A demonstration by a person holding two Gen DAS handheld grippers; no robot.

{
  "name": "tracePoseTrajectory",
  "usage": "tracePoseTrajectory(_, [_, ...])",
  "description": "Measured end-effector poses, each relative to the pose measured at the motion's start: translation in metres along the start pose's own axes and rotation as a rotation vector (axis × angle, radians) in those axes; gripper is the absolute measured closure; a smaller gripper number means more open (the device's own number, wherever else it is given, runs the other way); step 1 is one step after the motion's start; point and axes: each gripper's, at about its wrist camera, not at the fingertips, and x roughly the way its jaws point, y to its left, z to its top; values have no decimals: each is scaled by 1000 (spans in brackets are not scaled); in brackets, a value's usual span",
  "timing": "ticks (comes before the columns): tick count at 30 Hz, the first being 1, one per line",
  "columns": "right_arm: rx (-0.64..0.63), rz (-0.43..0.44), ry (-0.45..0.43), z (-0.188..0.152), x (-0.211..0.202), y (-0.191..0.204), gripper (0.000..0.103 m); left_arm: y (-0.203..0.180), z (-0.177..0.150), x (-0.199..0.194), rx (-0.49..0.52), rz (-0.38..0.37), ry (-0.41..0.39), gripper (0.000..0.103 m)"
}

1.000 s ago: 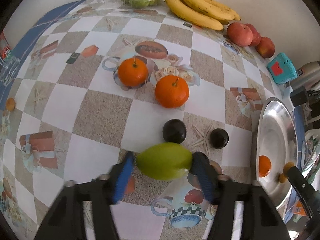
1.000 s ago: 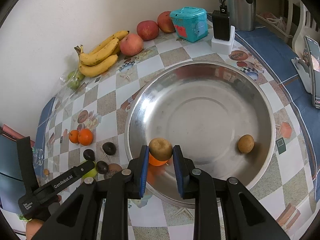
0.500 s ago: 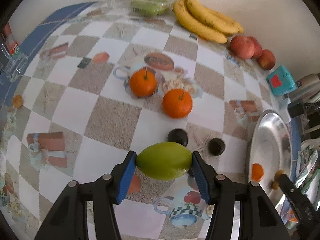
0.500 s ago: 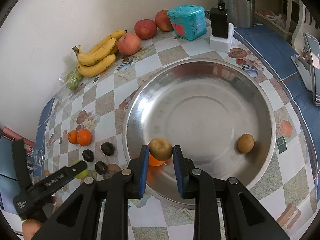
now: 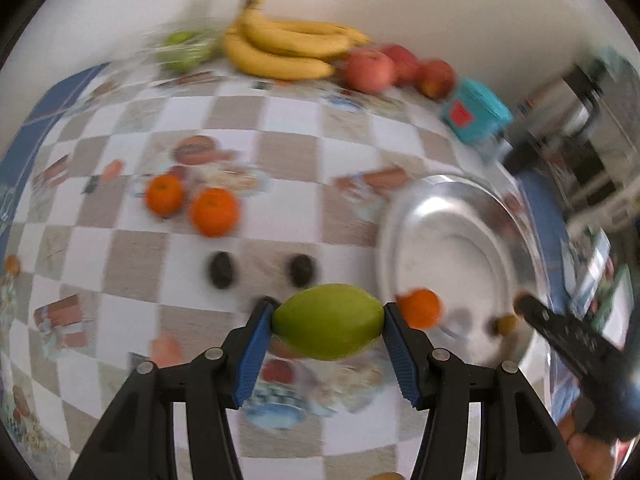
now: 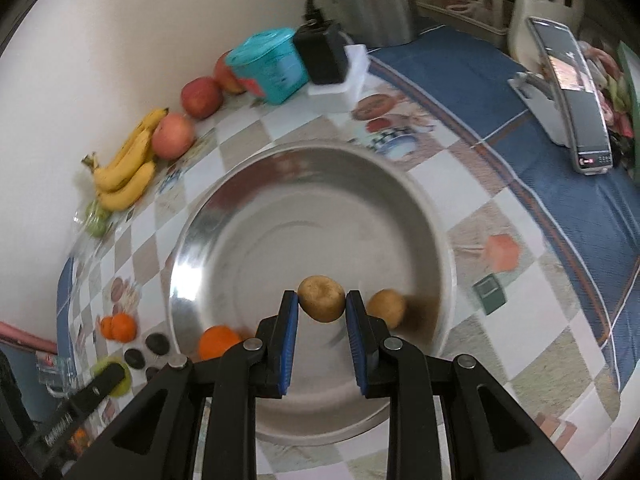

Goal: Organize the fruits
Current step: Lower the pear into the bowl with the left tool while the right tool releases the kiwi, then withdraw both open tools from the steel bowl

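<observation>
Checkered tablecloth (image 5: 288, 148) under both grippers: left gripper (image 5: 328, 322) pinches green fruit (image 5: 328, 320), right gripper (image 6: 322, 306) brown fruit (image 6: 321, 298).

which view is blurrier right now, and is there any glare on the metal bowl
Left wrist view: heavy motion blur across the tablecloth and bananas, while the held green fruit and left gripper stay sharp. Right wrist view: milder smear, mostly toward the edges; the brown fruit in the right gripper is crisp. The metal bowl shows bright glare on its left wall.
</observation>
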Motion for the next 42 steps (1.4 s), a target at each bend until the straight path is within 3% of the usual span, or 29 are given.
tracePoseTrajectory(4, [-4, -3, -23, 4, -1, -6, 78, -33, -6, 5, 81, -47, 10, 44])
tracePoseTrajectory(10, [-21, 8, -28, 6, 2, -8, 77, -72, -18, 21, 194, -52, 15, 44])
tracePoseTrajectory(14, [-15, 24, -17, 6, 7, -10, 77, -81, -23, 34, 217, -53, 41, 44])
tracePoseTrajectory(26, [17, 29, -2, 6, 5, -14, 70, -85, -22, 22, 225, -59, 12, 39])
tracePoseTrajectory(32, [-6, 13, -1, 5, -2, -11, 70, -79, -16, 14, 191, -52, 0, 38])
tracePoseTrajectory(42, [-67, -12, 3, -1, -11, 1, 70, -16, -1, 0, -58, 58, -18, 36])
